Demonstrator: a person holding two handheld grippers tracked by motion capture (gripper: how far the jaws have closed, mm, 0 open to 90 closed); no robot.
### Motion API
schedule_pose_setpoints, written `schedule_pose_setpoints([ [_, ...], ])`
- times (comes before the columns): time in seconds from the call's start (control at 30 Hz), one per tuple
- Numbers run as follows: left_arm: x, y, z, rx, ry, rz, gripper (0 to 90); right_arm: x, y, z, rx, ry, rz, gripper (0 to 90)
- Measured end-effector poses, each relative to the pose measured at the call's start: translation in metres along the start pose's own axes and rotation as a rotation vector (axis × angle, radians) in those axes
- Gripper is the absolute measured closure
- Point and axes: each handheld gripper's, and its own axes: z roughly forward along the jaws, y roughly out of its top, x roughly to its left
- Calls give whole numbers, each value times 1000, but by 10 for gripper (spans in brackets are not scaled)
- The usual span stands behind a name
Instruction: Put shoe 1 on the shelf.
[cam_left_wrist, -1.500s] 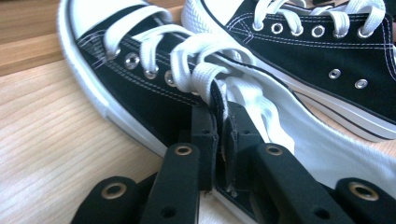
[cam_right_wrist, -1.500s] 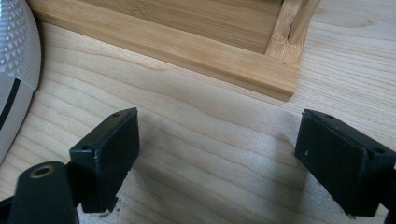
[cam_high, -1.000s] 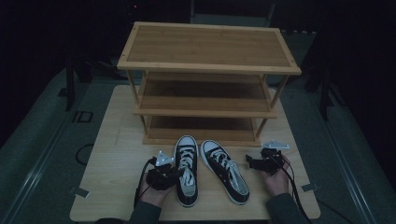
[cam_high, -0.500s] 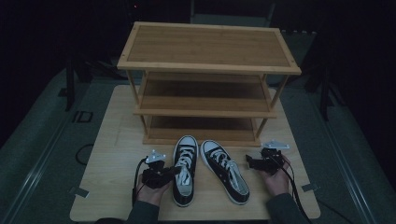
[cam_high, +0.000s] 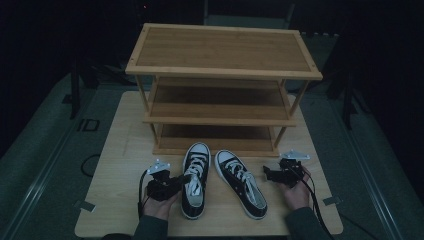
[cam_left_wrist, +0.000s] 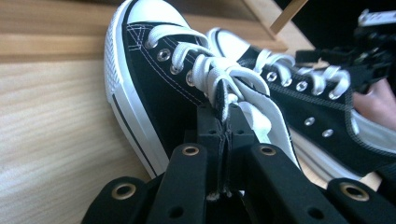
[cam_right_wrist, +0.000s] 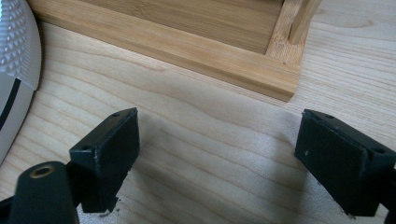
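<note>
Pinching left shoe (cam_left_wrist: 154, 88) lace, left claw (cam_left_wrist: 225, 122), heel cut off

— What's the surface made of?
— A pale wooden table (cam_high: 120, 150), grain running lengthwise; the grain is plain to see in the right gripper view (cam_right_wrist: 210, 154).
— Anything stuck to it?
— Two small pieces of grey tape, one at the near left corner (cam_high: 85, 205), one near the right edge (cam_high: 331, 201).
— And around the table?
— Grey-green floor (cam_high: 45, 165), dim. A dark cable (cam_high: 86, 165) loops on it just beside the table's left edge. Farther back there's a white marking (cam_high: 89, 125), unreadable.
— Behind?
— Dark stand legs, left (cam_high: 75, 92) and right (cam_high: 347, 102), against blackness.
</note>
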Motion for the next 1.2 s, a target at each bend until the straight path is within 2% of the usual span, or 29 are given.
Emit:
schedule_pose_setpoints([
  [0.33, -7, 10, -16, -25, -50, -7, 888, 0, 0, 0, 0, 0, 1, 134],
  [0.57, -14, 15, -27, -42, -80, 2, 888, 0, 0, 0, 0, 0, 1, 134],
  [0.6, -17, 17, -32, -48, -96, 8, 888, 0, 0, 0, 1, 0, 2, 134],
  [0.67, -17, 17, -32, -48, -96, 8, 888, 0, 0, 0, 1, 0, 2, 134],
  [0.7, -21, 21, -40, -62, -113, 6, 888, 0, 0, 0, 0, 0, 1, 134],
  [1.03, -30, 34, -58, -89, -158, 19, 887, 0, 0, 0, 1, 0, 1, 134],
  [1.2, -35, 44, -68, -118, -202, 16, 887, 0, 0, 0, 1, 0, 1, 134],
])
